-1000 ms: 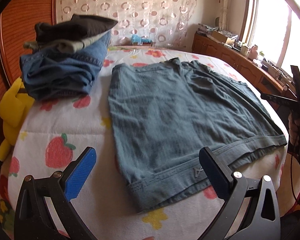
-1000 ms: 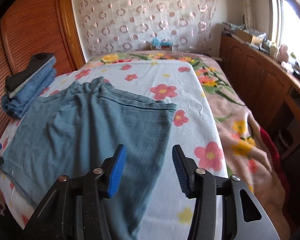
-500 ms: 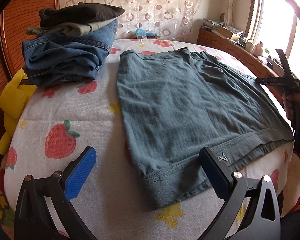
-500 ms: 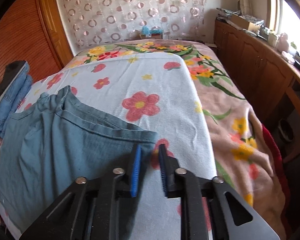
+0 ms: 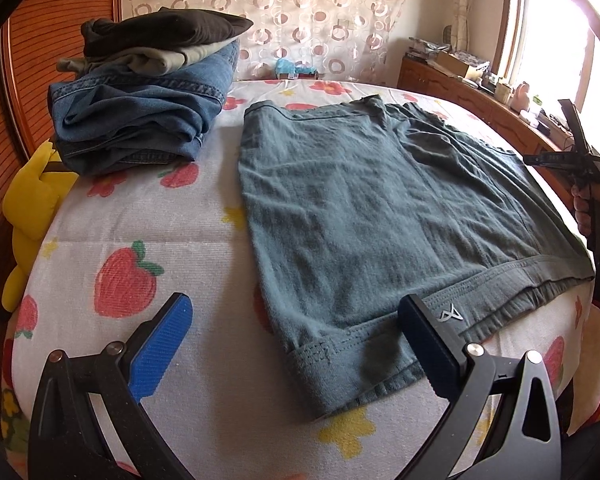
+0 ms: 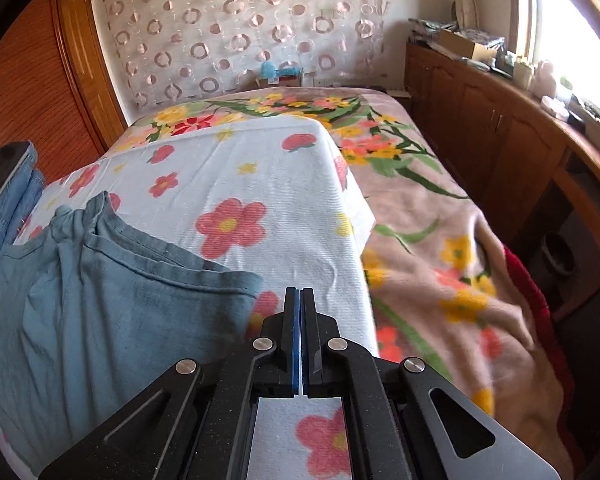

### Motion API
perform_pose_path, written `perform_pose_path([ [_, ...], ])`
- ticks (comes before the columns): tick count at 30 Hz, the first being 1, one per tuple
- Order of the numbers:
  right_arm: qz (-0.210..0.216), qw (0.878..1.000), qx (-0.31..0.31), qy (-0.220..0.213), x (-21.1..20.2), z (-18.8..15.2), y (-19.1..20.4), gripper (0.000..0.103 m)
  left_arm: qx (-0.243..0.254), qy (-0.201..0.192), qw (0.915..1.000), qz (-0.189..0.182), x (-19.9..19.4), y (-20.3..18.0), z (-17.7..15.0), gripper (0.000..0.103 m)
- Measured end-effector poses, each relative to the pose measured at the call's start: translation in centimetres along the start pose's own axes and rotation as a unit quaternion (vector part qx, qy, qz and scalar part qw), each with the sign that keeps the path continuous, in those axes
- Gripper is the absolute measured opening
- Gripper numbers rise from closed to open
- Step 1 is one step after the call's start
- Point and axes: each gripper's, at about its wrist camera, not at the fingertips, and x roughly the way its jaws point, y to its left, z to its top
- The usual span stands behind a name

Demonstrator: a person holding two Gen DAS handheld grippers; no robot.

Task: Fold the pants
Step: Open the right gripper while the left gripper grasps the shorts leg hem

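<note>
A flowered bedspread (image 5: 148, 216) covered the bed, and the grey-blue pants (image 5: 364, 216) lay flat across it, folded in half. A stack of folded clothes (image 5: 148, 104) sat just beside them. The left gripper (image 5: 296, 344) hung spread wide over the waistband corner. The right gripper (image 6: 302, 320) was pressed together, apparently on nothing, near the pants' corner.

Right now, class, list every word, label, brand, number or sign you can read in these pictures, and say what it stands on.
No readable words or numbers.
Small pale logo mark, no letters: on the waistband of the grey-green pants.
Boxes on the wooden cabinet: any print too small to read.
</note>
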Motion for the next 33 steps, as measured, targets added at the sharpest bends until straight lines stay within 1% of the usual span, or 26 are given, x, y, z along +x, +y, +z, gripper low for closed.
perform_pose_path([
  [3,0.014,1.000,-0.024,-0.009,-1.9,-1.1,1.5,0.000,-0.003,0.000,1.0000,-0.003,-0.1,0.2,0.0,0.102],
  [4,0.021,0.999,-0.036,-0.014,-2.7,-1.6,2.2,0.000,-0.005,0.000,1.0000,-0.004,-0.3,0.3,-0.1,0.098],
  [7,0.050,0.996,-0.070,-0.019,-4.0,-2.8,4.5,0.000,-0.006,0.001,0.9999,-0.011,-0.8,0.5,-0.3,0.093],
  [8,0.062,0.994,-0.083,-0.020,-4.6,-3.5,5.3,0.006,-0.007,0.001,0.9999,-0.014,-0.9,0.6,-0.4,0.092],
  [9,0.072,0.993,-0.096,-0.018,-5.3,-4.5,6.3,0.013,-0.009,0.001,0.9998,-0.017,-1.1,0.7,-0.6,0.086],
  [10,0.079,0.991,-0.103,-0.015,-5.5,-5.2,6.7,0.017,-0.009,0.001,0.9997,-0.021,-1.4,0.8,-0.7,0.081],
  [11,0.088,0.990,-0.108,-0.011,-5.7,-5.9,7.1,0.024,-0.008,0.002,0.9997,-0.024,-1.6,0.8,-0.8,0.079],
  [12,0.094,0.989,-0.113,-0.007,-5.9,-6.4,7.4,0.032,-0.008,0.004,0.9995,-0.029,-1.8,0.9,-1.0,0.074],
  [13,0.097,0.989,-0.116,-0.004,-6.1,-6.7,7.5,0.035,-0.008,0.004,0.9995,-0.031,-2.0,0.9,-1.1,0.068],
  [14,0.099,0.988,-0.119,0.000,-6.5,-7.5,7.9,0.037,-0.007,0.006,0.9994,-0.033,-2.2,0.9,-1.2,0.066],
  [16,0.100,0.988,-0.120,0.007,-7.2,-8.6,8.3,0.037,-0.009,0.007,0.9991,-0.041,-2.5,0.9,-1.3,0.058],
  [18,0.101,0.987,-0.120,0.014,-8.4,-9.6,8.3,0.037,-0.010,0.010,0.9986,-0.051,-2.6,0.9,-1.5,0.054],
  [20,0.092,0.987,-0.131,0.015,-9.2,-10.6,8.7,0.038,-0.007,0.011,0.9985,-0.054,-2.8,0.7,-1.7,0.050],
  [22,0.081,0.987,-0.140,0.015,-9.5,-10.2,8.9,0.039,-0.006,0.012,0.9983,-0.057,-2.9,0.6,-1.8,0.045],
  [24,0.077,0.986,-0.147,0.006,-10.0,-11.0,9.1,0.045,-0.006,0.012,0.9981,-0.060,-3.0,0.6,-2.0,0.042],
  [25,0.072,0.986,-0.149,0.004,-10.5,-11.0,9.9,0.046,-0.006,0.012,0.9981,-0.060,-3.0,0.6,-2.0,0.042],
  [27,0.064,0.987,-0.148,-0.001,-11.0,-11.5,9.8,0.051,-0.004,0.012,0.9982,-0.059,-3.0,0.5,-2.0,0.042],
  [29,0.065,0.988,-0.143,-0.006,-10.2,-10.5,9.3,0.053,-0.004,0.012,0.9982,-0.059,-2.9,0.5,-2.0,0.041],
  [31,0.068,0.988,-0.141,-0.009,-10.3,-11.0,9.4,0.054,0.001,0.011,0.9983,-0.057,-2.8,0.4,-2.0,0.031],
  [32,0.065,0.988,-0.143,-0.010,-10.6,-11.3,9.5,0.055,0.001,0.012,0.9981,-0.061,-2.7,0.4,-1.9,0.028],
  [33,0.063,0.987,-0.144,-0.011,-10.1,-11.1,9.7,0.055,0.000,0.013,0.9978,-0.065,-2.7,0.4,-1.9,0.020],
])
